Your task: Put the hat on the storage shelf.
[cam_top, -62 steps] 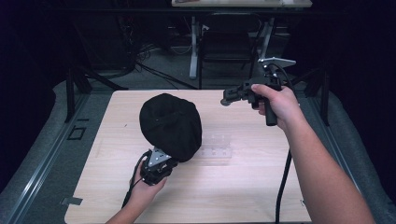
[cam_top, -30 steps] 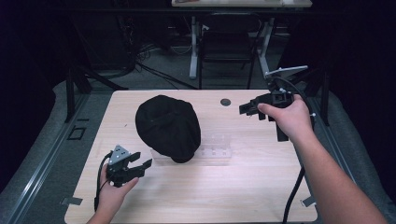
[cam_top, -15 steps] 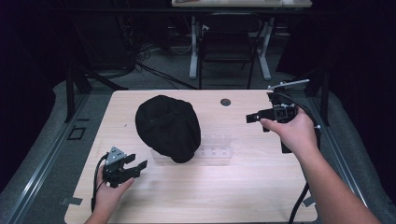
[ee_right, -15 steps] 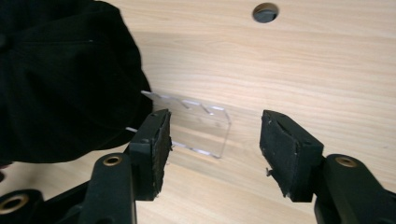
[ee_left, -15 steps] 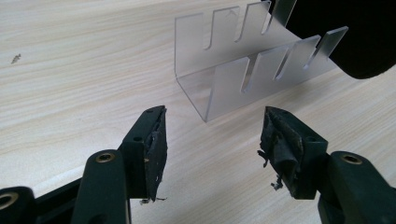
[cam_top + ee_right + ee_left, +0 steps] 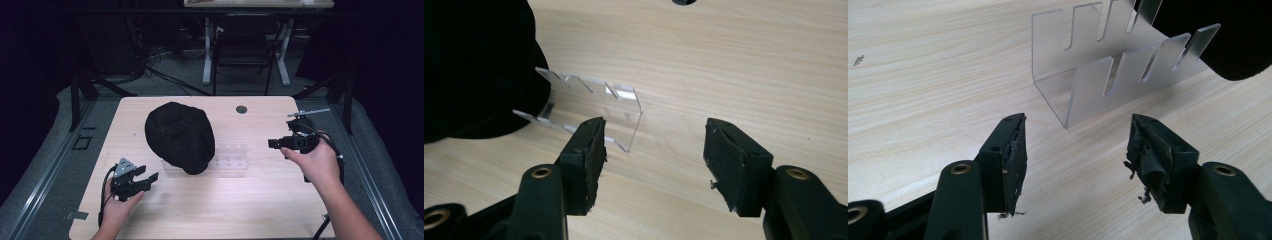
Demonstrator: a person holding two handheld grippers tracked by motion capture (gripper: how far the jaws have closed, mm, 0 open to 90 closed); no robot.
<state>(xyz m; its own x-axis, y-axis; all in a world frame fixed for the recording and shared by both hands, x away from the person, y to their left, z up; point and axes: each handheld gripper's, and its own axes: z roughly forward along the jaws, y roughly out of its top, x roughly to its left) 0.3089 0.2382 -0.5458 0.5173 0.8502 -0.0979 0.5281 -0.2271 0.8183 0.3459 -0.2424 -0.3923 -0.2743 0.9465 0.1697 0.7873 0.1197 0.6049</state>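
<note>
A dim room with dark floor, cables and a chair surrounds a pale wooden table [image 6: 210, 210] that takes up the middle of the high view. The largest thing on it is a black cap [image 6: 181, 136], left of centre, draped over one end of a clear slotted acrylic rack [image 6: 231, 159]; the rest of the rack juts out to the right of the cap. The rack's free slots hold nothing.

Two seconds ago the left gripper [image 6: 145, 178] was right at the cap's lower edge; it now sits at the lower left of the frame, well apart from the cap, jaws spread and holding nothing. The right gripper [image 6: 272, 143] has dropped from the upper right down to mid-right of the frame, pointing left toward the rack, jaws likewise parted and empty. The cap and rack have stayed put throughout. I judge this to mean the cap has been placed on the rack and let go, both hands backing off.

A small dark round disc [image 6: 241, 109] lies near the table's far edge, upper centre.
</note>
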